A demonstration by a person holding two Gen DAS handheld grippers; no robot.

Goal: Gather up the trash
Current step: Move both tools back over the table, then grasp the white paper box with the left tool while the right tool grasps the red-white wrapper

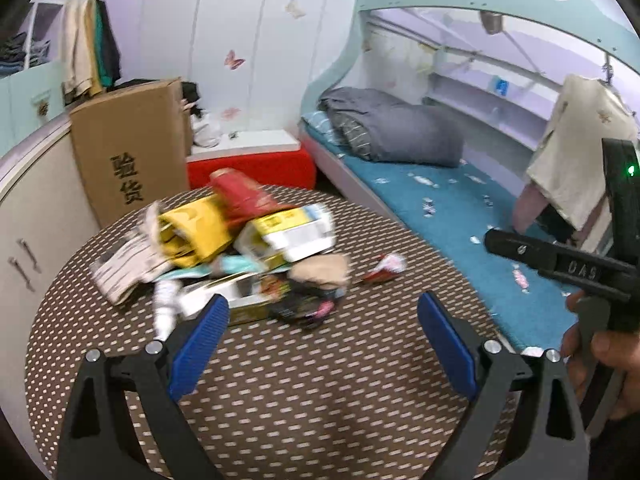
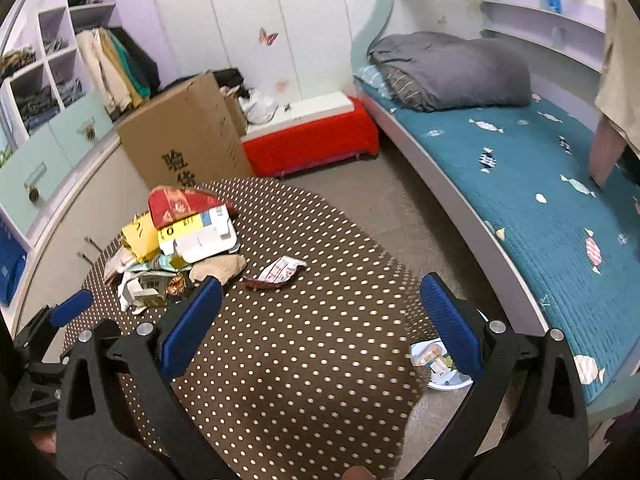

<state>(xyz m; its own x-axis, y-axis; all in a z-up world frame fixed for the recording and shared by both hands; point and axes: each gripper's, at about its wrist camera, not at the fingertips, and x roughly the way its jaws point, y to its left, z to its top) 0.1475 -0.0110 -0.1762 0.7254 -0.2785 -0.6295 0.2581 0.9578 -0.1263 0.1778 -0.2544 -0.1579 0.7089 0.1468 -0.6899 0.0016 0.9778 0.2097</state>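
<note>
A heap of trash (image 1: 240, 248) lies on the far left of a round brown polka-dot table (image 1: 300, 380): a red bag, yellow and white cartons, wrappers. It also shows in the right wrist view (image 2: 180, 240). A loose red-and-white wrapper (image 1: 384, 268) lies apart to the right of the heap, and shows in the right wrist view (image 2: 278, 272). My left gripper (image 1: 322, 316) is open and empty, just short of the heap. My right gripper (image 2: 322, 300) is open and empty above the table, short of the wrapper.
A cardboard box (image 2: 184, 140) stands behind the table by a cabinet. A red-covered bench (image 2: 308, 140) is at the back. A bed with blue sheet (image 2: 540, 200) runs along the right. A white container with trash (image 2: 440, 364) sits on the floor between table and bed.
</note>
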